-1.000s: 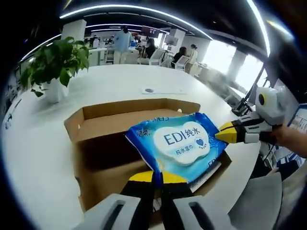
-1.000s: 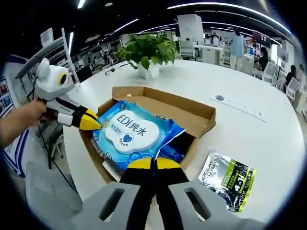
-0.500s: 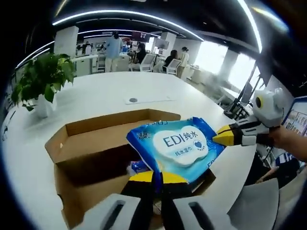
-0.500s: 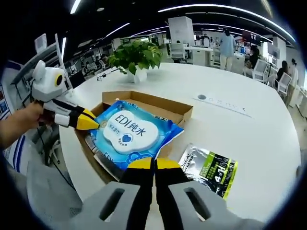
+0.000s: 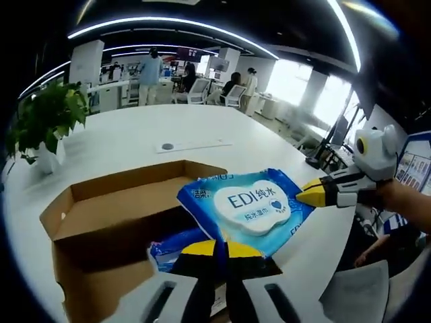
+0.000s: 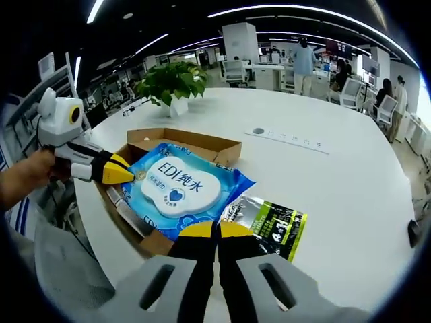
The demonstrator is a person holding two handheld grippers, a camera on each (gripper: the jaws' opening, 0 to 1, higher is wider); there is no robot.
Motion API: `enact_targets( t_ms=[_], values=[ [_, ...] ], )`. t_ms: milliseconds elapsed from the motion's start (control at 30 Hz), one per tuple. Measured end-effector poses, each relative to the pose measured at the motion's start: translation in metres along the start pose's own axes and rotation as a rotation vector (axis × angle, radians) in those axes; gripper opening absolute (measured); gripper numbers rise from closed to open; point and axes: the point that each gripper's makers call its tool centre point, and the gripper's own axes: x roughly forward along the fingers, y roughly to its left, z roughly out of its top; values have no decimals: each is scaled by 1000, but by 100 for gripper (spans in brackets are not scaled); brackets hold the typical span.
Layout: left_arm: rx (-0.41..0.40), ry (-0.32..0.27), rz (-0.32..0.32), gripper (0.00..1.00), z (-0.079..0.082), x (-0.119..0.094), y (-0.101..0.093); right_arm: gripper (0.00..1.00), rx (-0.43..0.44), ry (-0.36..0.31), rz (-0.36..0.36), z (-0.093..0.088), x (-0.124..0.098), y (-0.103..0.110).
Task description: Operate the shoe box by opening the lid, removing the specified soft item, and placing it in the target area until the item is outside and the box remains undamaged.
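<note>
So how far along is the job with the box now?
Done: the box is open. In hand: both grippers, left and right, hold the wipes pack by opposite edges, raised above the box. Left: move it clear and set it on the table.

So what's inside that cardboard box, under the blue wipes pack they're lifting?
In the left gripper view, below the lifted wipes pack, the open shoe box holds at least one more blue packet. The pack and the box's dark interior hide anything else.
</note>
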Motion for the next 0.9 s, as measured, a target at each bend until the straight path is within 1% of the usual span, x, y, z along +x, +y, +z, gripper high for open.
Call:
enact_targets(
  t_ms=[233, 333, 567, 700, 900],
  values=[
    [5, -3, -25, 1, 6, 14, -17, 0, 13, -4, -45, -5, -13, -22],
    [17, -15, -37, 1, 10, 20, -27, 0, 14, -12, -65, -7, -17, -30],
    [50, -5, -55, 1, 11, 32, -44, 0, 17, -6, -92, -14, -25, -47],
    [60, -1, -64, 1, 11, 38, -50, 0, 23, -1, -100, -18, -28, -53],
    [81, 21, -75, 1, 11, 50, -57, 0, 25, 7, -117, -26, -28, -65]
  ],
)
